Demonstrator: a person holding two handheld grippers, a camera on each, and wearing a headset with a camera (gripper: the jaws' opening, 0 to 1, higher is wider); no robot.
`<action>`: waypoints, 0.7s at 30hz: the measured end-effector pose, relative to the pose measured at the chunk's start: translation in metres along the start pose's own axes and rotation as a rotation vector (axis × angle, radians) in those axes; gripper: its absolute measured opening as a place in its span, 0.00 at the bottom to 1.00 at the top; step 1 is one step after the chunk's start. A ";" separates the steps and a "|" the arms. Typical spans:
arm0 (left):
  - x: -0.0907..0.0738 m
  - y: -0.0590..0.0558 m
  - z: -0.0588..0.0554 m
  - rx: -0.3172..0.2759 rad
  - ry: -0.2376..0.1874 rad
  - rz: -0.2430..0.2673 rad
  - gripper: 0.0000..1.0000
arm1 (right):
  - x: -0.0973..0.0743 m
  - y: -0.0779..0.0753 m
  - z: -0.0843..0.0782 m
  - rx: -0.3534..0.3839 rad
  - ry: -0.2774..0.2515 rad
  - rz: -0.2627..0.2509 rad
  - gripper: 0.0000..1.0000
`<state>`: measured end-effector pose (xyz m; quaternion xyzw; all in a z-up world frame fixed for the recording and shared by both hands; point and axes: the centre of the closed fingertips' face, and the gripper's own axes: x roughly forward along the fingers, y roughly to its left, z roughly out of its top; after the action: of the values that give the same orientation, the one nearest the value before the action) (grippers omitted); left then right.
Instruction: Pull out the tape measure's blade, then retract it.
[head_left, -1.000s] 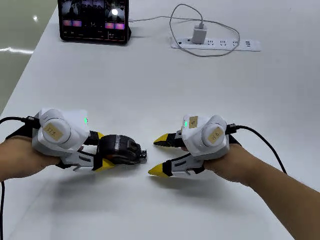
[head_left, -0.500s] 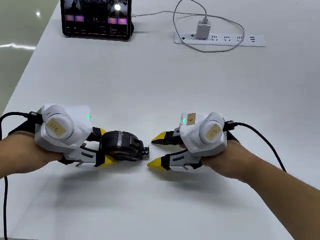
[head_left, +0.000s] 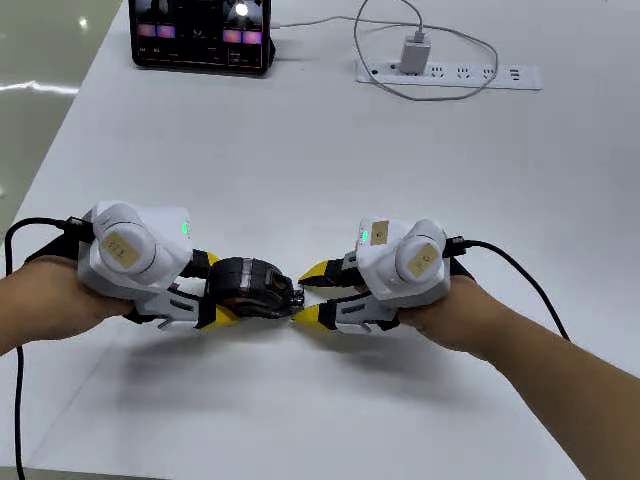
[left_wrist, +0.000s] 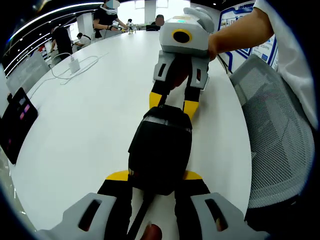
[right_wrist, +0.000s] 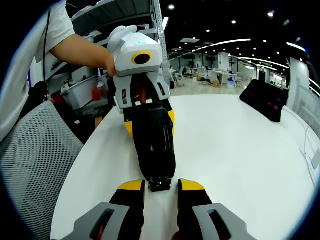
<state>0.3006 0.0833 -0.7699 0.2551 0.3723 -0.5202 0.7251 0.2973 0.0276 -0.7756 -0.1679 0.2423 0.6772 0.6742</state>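
Tape measure (head_left: 250, 288), just one, clamped in left claw (left_wrist: 155, 175); right claw (right_wrist: 161, 186) open.

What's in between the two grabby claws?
The black tape measure, in the head view: the left gripper clamps it, and its blade tip sits between the right gripper's open jaws.

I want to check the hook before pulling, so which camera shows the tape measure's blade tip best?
The right gripper view: the blade tip faces the lens, between the yellow fingers of the right gripper. The head view shows it small and side-on. The left gripper view looks at the back of the tape measure's case.
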 end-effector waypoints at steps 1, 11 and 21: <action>0.000 0.000 0.000 0.000 0.000 0.000 0.27 | 0.000 0.000 0.000 -0.002 0.000 0.000 0.22; 0.000 0.000 0.000 0.002 0.002 0.000 0.27 | 0.003 0.003 -0.001 -0.035 0.002 0.013 0.16; 0.000 -0.001 0.000 0.017 0.009 -0.008 0.27 | 0.003 0.003 -0.002 -0.045 -0.001 0.020 0.12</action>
<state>0.3003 0.0826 -0.7700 0.2622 0.3722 -0.5253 0.7188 0.2940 0.0290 -0.7781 -0.1804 0.2284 0.6892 0.6636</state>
